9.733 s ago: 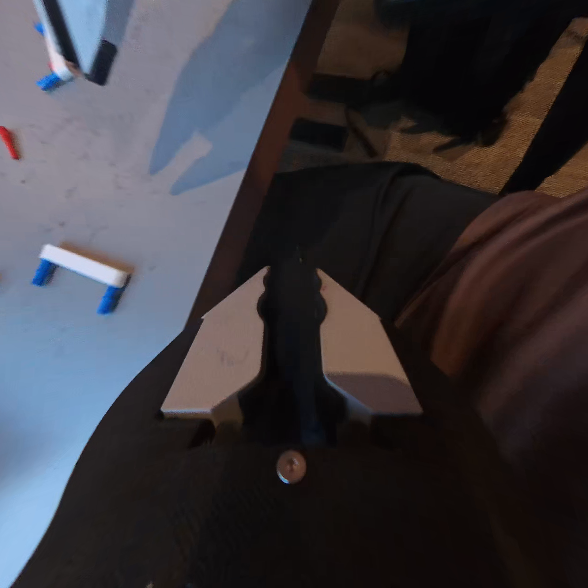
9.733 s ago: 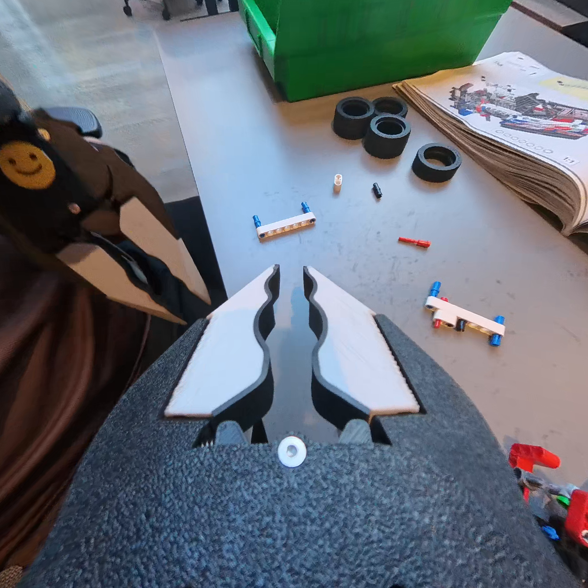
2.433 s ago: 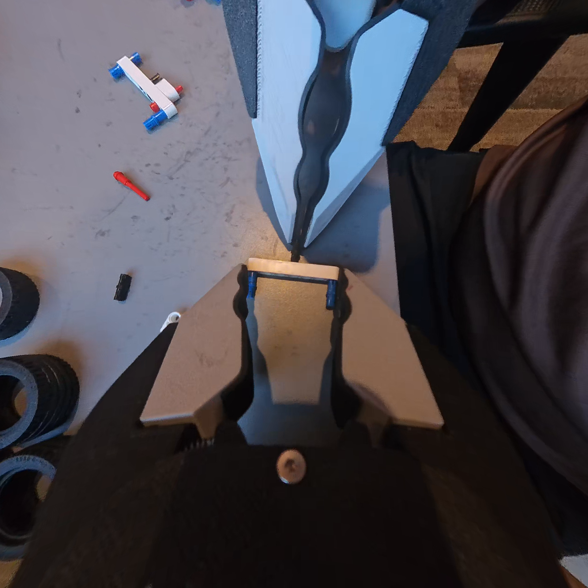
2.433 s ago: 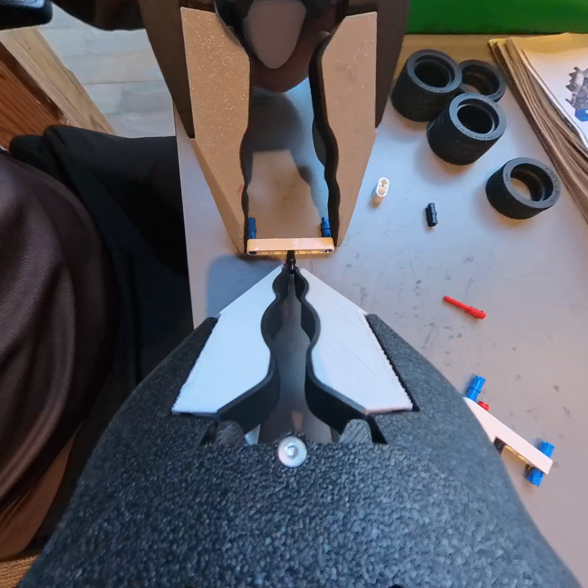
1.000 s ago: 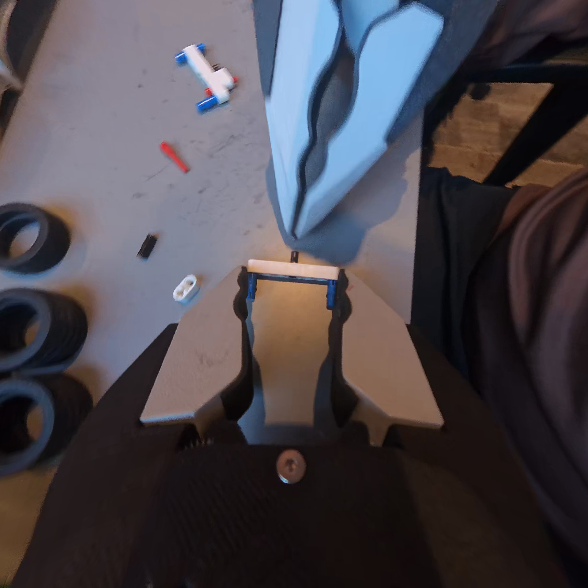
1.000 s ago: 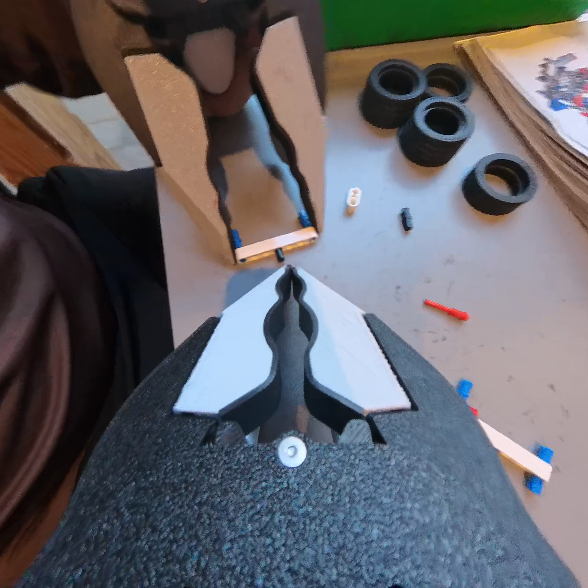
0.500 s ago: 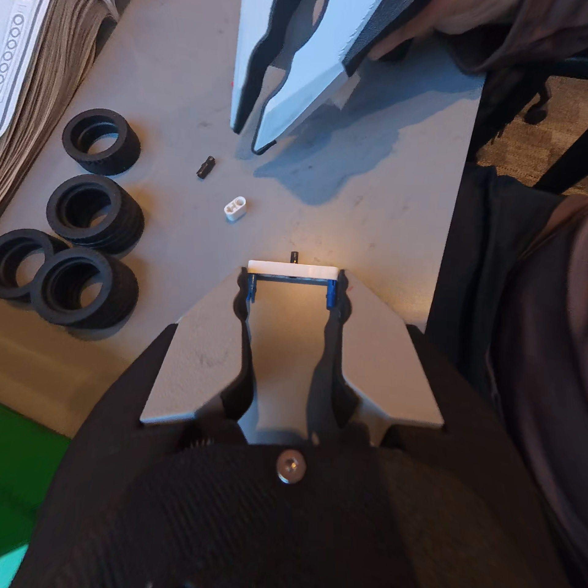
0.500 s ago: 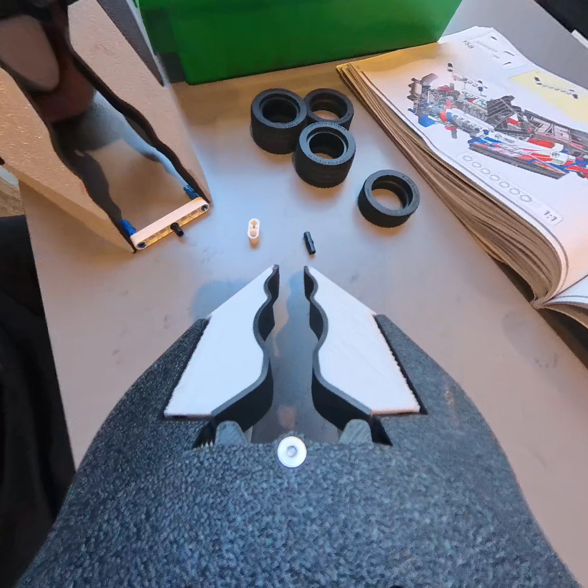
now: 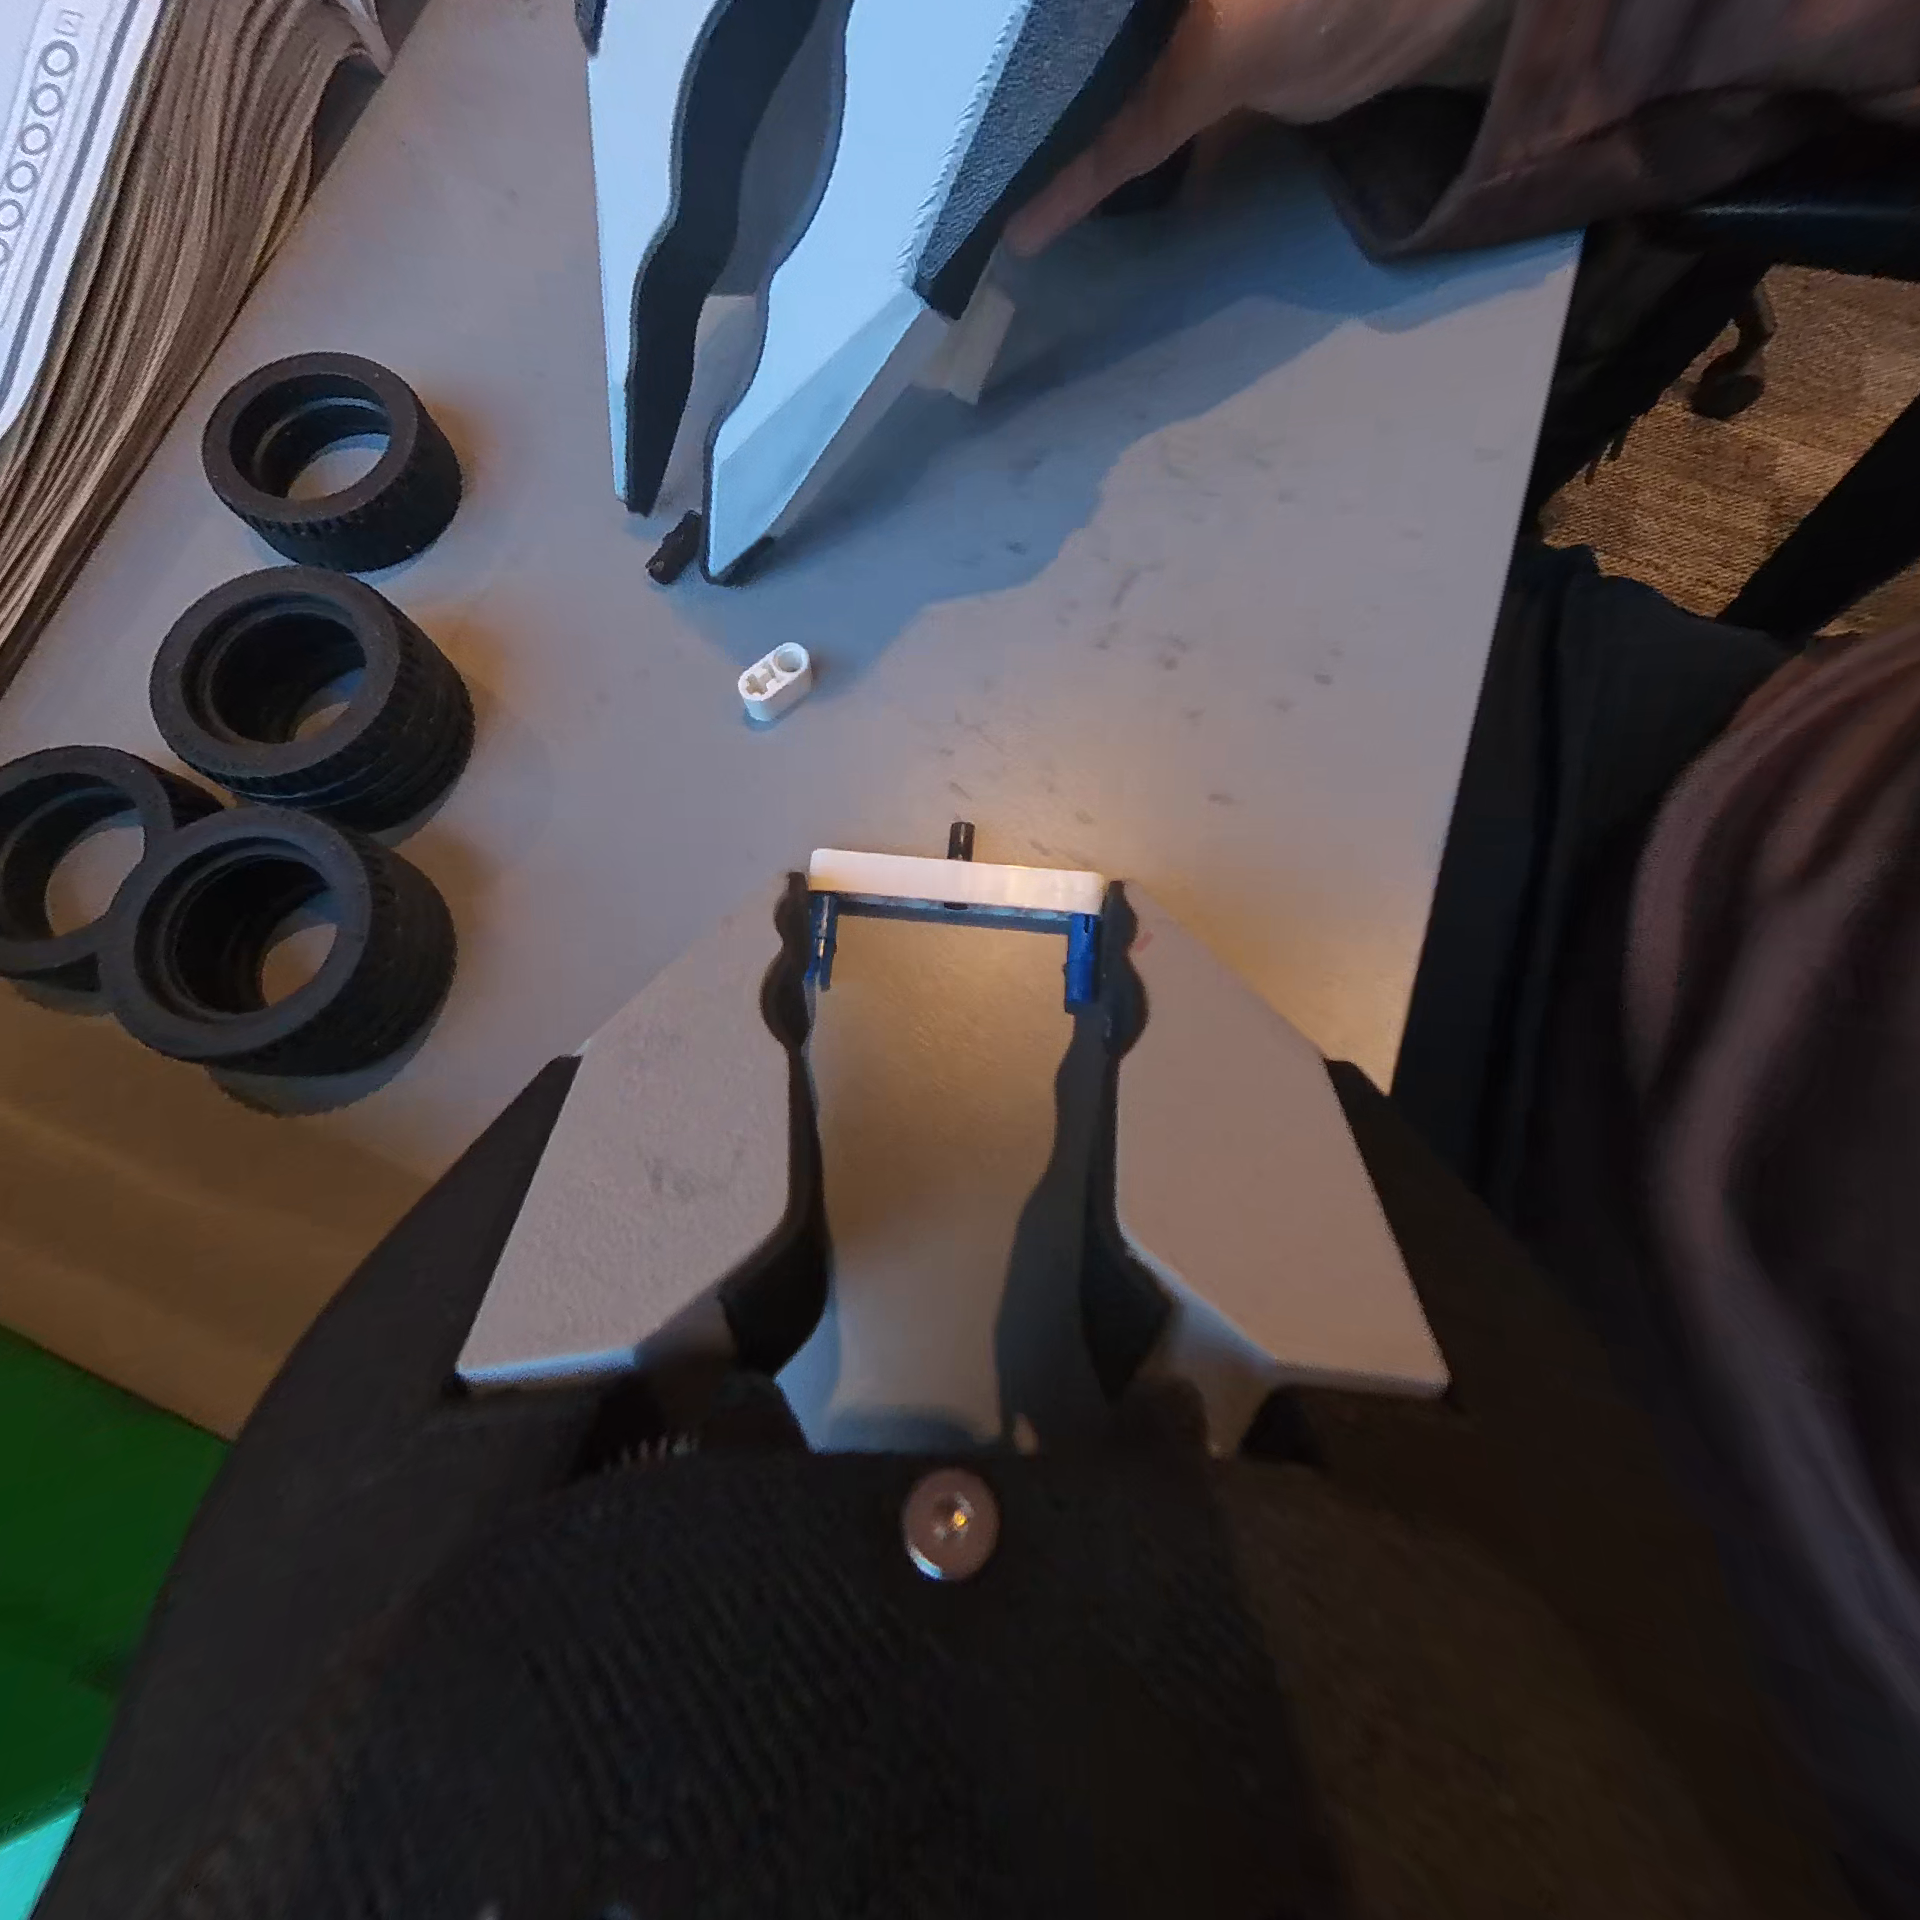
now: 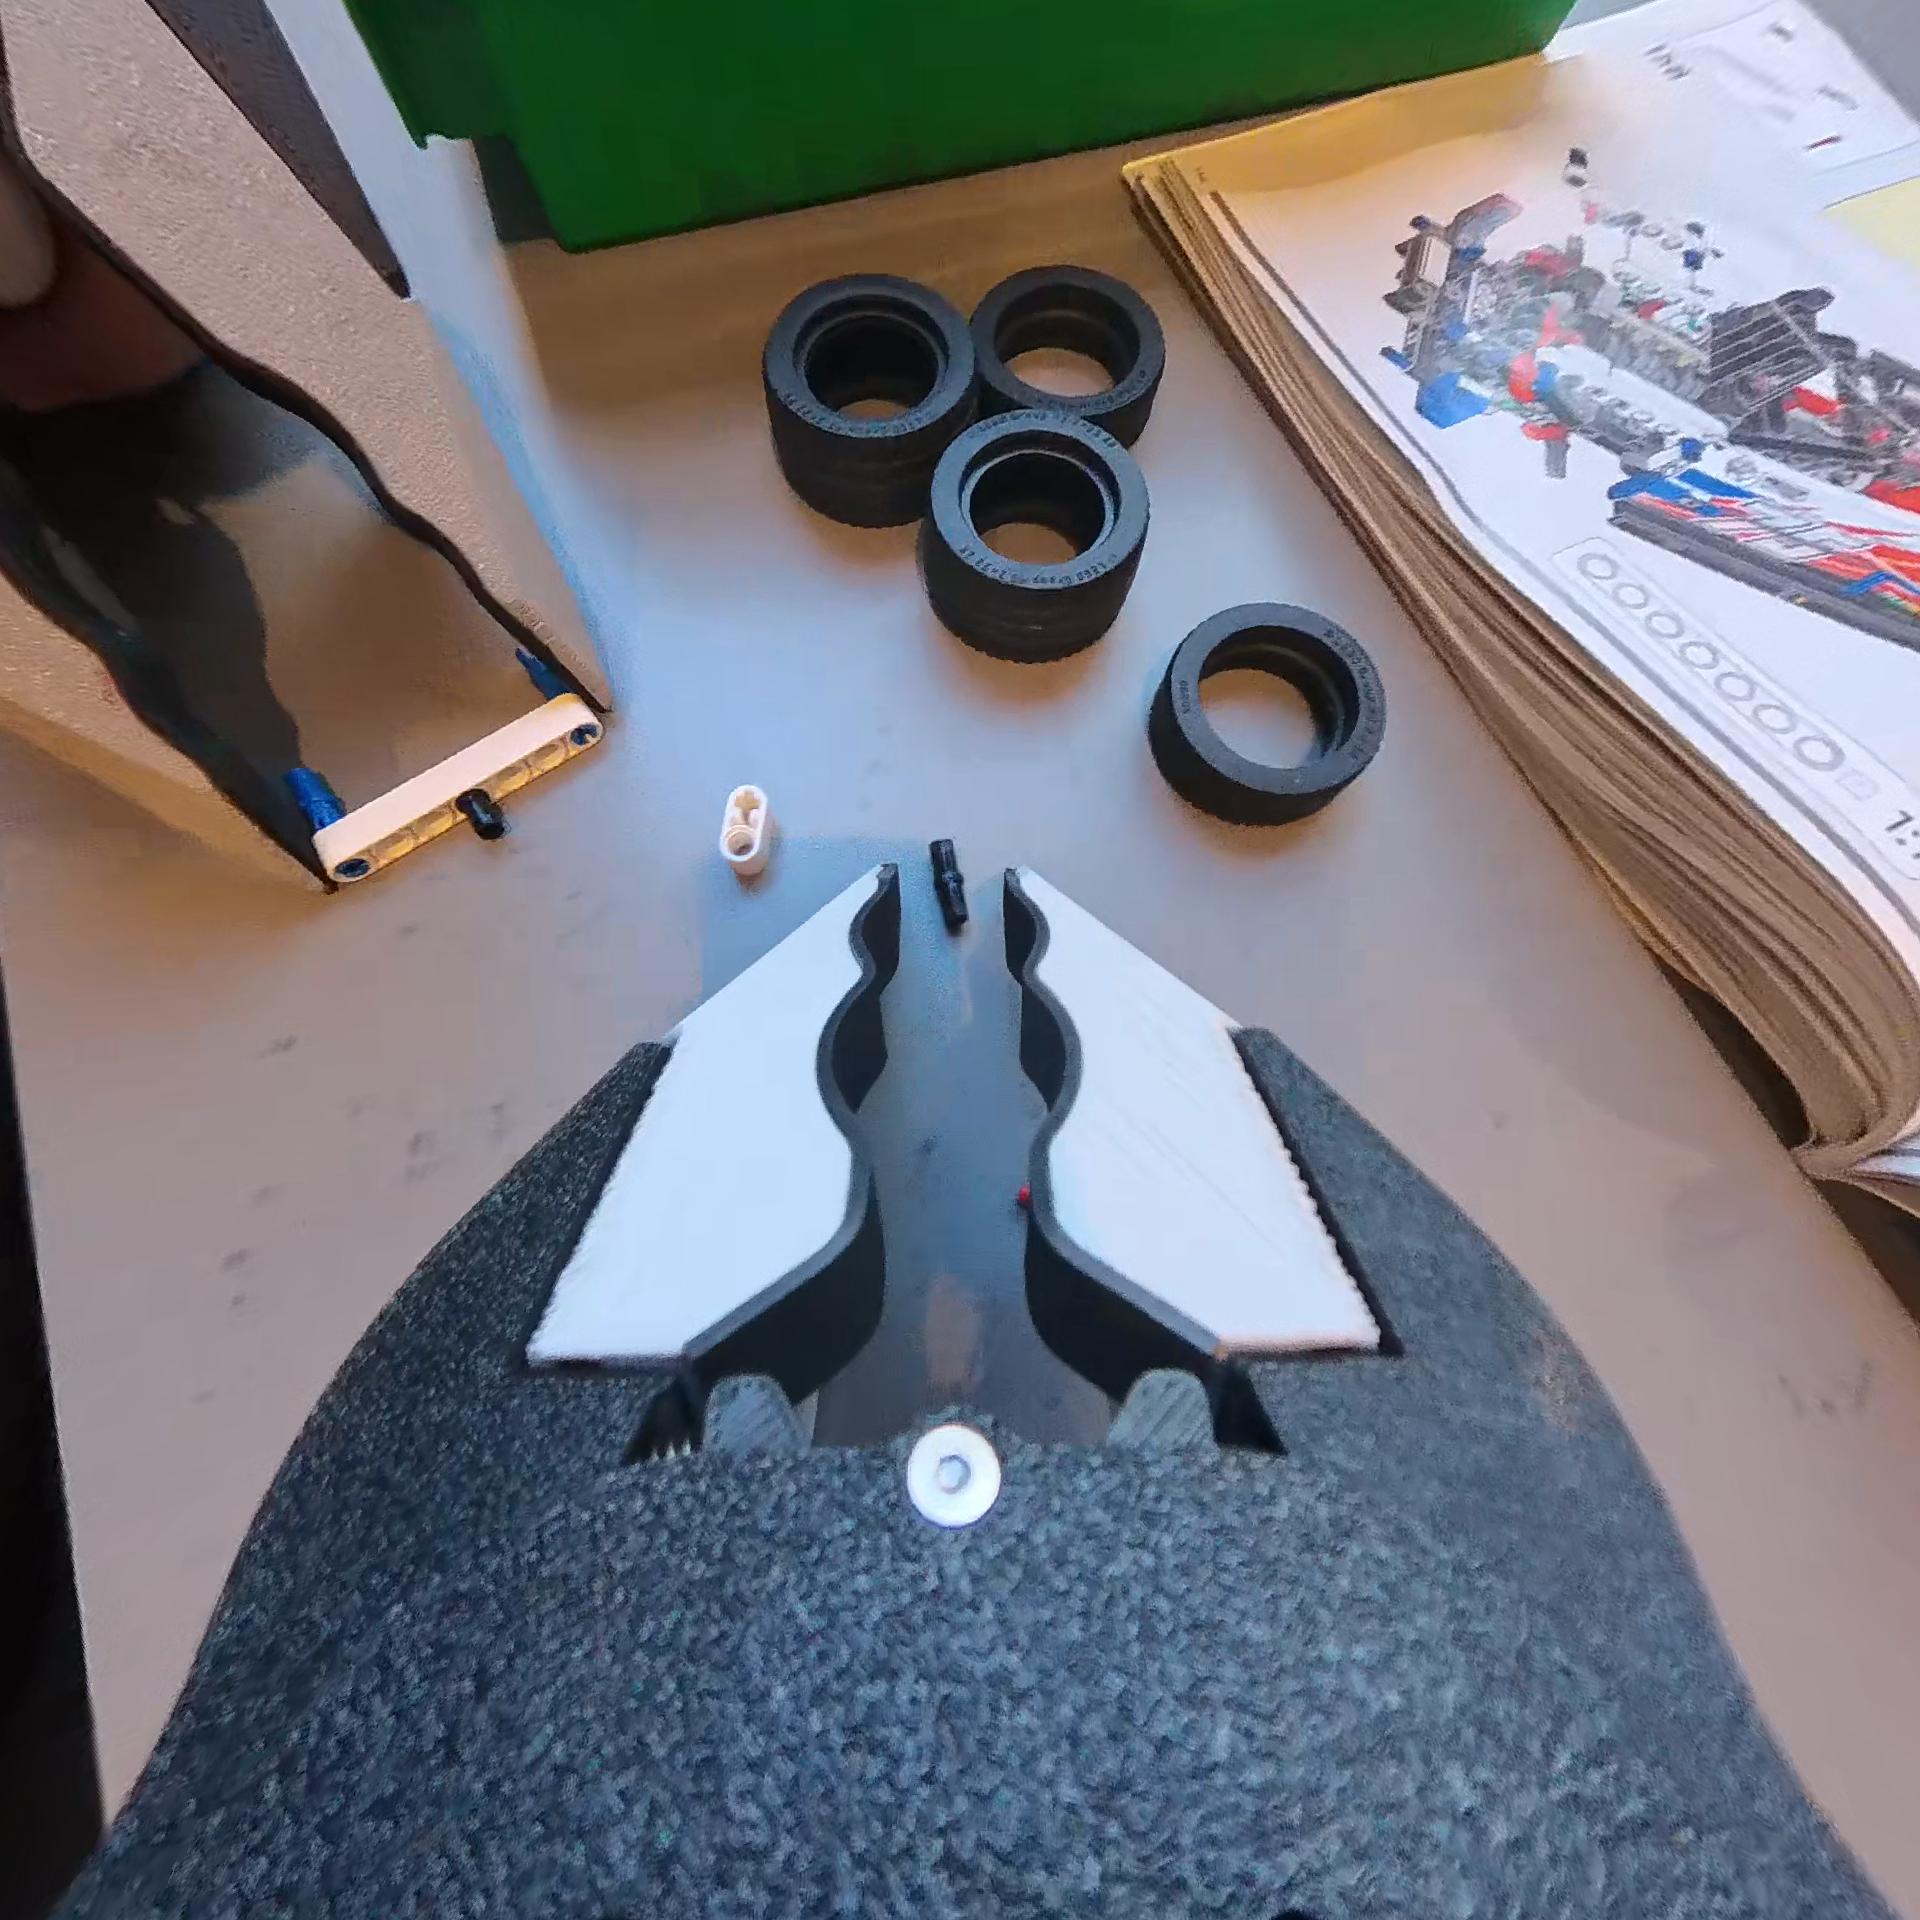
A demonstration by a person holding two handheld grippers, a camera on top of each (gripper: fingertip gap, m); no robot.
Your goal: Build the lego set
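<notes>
My left gripper (image 9: pixel 956 906) is shut on a white beam (image 9: pixel 956 876), gripping it by its two ends just above the grey table (image 9: pixel 1195 644). A blue pin sits at each end, and a black pin (image 9: pixel 962 837) sticks out of the middle. The beam also shows in the right wrist view (image 10: pixel 416 821), held by the left gripper (image 10: pixel 457 787). My right gripper (image 10: pixel 948 883) is open and low over the table. A loose black pin (image 10: pixel 948 881) lies between its fingertips. The left wrist view shows the right gripper (image 9: pixel 681 535) around that pin (image 9: pixel 665 558).
A small white connector (image 10: pixel 746 831) lies just left of the loose pin. Several black tyres (image 10: pixel 1039 530) stand behind it, with one apart (image 10: pixel 1268 712). An open instruction booklet (image 10: pixel 1558 468) lies at the right and a green bin (image 10: pixel 935 94) at the back. The table edge (image 9: pixel 1496 727) is near the beam.
My right gripper let go of the black pin in the beam, opened and moved to the loose black pin, now between its tips. My left gripper still holds the beam.
</notes>
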